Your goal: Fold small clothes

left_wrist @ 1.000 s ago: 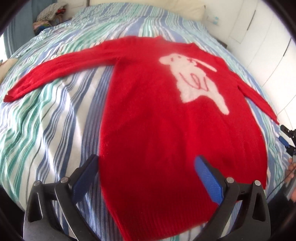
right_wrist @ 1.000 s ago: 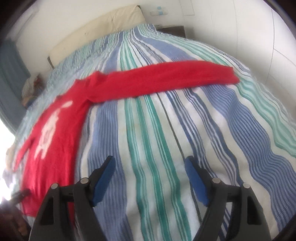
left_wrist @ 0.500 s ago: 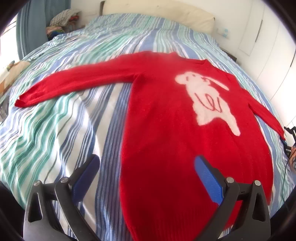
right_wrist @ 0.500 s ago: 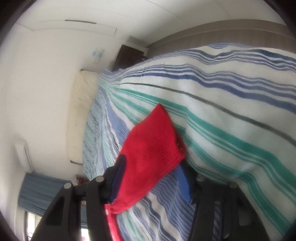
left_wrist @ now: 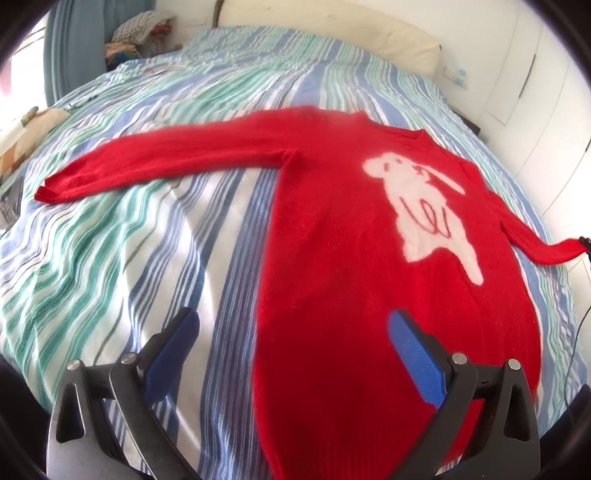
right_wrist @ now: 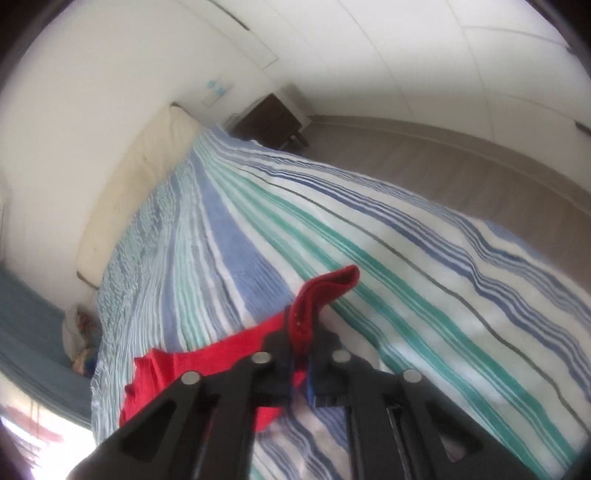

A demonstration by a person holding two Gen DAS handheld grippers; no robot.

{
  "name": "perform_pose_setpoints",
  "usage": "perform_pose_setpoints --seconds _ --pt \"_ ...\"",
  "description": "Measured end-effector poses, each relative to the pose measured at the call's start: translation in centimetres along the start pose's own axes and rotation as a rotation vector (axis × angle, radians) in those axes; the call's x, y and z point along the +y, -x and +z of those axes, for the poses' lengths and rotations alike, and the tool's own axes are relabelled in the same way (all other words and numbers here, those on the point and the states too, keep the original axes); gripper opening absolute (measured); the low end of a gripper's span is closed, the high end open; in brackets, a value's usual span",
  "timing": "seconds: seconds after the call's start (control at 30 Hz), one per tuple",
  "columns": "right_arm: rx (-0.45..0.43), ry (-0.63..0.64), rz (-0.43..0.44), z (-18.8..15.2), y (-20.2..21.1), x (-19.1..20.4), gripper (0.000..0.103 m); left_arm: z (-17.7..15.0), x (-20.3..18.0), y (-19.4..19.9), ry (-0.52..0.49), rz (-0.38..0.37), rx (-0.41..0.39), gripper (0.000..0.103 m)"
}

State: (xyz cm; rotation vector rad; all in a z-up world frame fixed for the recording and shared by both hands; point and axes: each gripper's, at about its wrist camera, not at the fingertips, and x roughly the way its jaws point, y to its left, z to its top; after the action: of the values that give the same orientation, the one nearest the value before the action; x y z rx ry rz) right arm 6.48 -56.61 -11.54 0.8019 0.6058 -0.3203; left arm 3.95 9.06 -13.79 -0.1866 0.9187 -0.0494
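A red sweater (left_wrist: 351, 266) with a white animal figure (left_wrist: 424, 214) lies flat on the striped bed, its left sleeve (left_wrist: 159, 170) stretched out to the left. My left gripper (left_wrist: 291, 332) is open above the sweater's lower left side, one finger over the bedspread, one over the red body. My right gripper (right_wrist: 301, 354) is shut on the cuff of the right sleeve (right_wrist: 321, 295), which sticks up between the fingers and is lifted off the bed. That sleeve end also shows at the right edge of the left wrist view (left_wrist: 554, 251).
The striped bedspread (left_wrist: 129, 266) covers the bed, with a cream headboard cushion (left_wrist: 332, 33) at the far end. A pile of clothes (left_wrist: 136, 37) lies at the far left corner. A dark nightstand (right_wrist: 269, 122) stands by the wall beside the bed.
My right gripper has closed on the right sleeve cuff and raised it. My left gripper has shifted left, so the sweater sits further right in its view.
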Motion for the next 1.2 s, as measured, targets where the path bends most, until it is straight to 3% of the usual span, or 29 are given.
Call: perform_pose_setpoints --seconds 0.1,0.2,0.3,0.43,0.5,0.53,0.57,0.63,0.73,0.9,1.0,1.1,1.2 --pt "-0.035 0.204 0.111 1.0 2.6 9.3 0.005 0.3 0.3 0.1 0.025 -0.021 -0.002 0.102" --pt "-0.017 0.398 0.278 -0.6 4.1 19.9 0.005 0.4 0.5 0.2 0.033 -0.021 -0.008 0.102" --pt "0.065 0.544 0.426 -4.9 3.5 29.3 0.005 0.4 1.1 0.4 0.048 -0.015 -0.014 0.102" --pt "0.180 0.665 0.524 -12.4 -0.2 37.8 0.007 0.4 1.9 0.0 0.070 0.002 -0.002 0.102" --pt "0.315 0.657 0.588 -16.4 -3.2 39.7 0.027 0.4 2.3 -0.2 0.082 0.012 0.003 0.102" --pt "0.402 0.631 0.612 -18.1 -4.8 40.3 0.057 0.4 2.4 -0.2 0.089 0.013 0.004 0.102" --pt "0.466 0.593 0.641 -19.8 -5.8 39.5 0.066 0.4 2.6 -0.2 0.096 0.012 0.004 0.102" --pt "0.527 0.536 0.679 -21.2 -6.8 38.4 0.066 0.5 2.9 -0.1 0.111 0.003 0.002 0.102" --pt "0.521 0.540 0.646 -20.7 -6.7 35.9 0.066 0.6 3.2 -0.2 0.133 -0.023 0.007 0.102" --pt "0.568 0.553 0.472 -18.1 -8.3 28.8 0.066 0.5 2.7 -0.6 0.124 -0.022 0.017 0.102" --pt "0.602 0.567 0.308 -19.1 -8.9 22.2 0.066 0.4 2.5 -0.3 0.111 -0.033 0.030 0.102" --pt "0.550 0.646 0.167 -20.6 -6.9 16.2 0.066 1.6 2.5 0.0 0.138 -0.147 0.061 0.102" --pt "0.452 0.674 0.097 -21.8 -3.2 11.4 0.066 6.2 2.3 -1.3 0.187 -0.281 0.063 0.102"
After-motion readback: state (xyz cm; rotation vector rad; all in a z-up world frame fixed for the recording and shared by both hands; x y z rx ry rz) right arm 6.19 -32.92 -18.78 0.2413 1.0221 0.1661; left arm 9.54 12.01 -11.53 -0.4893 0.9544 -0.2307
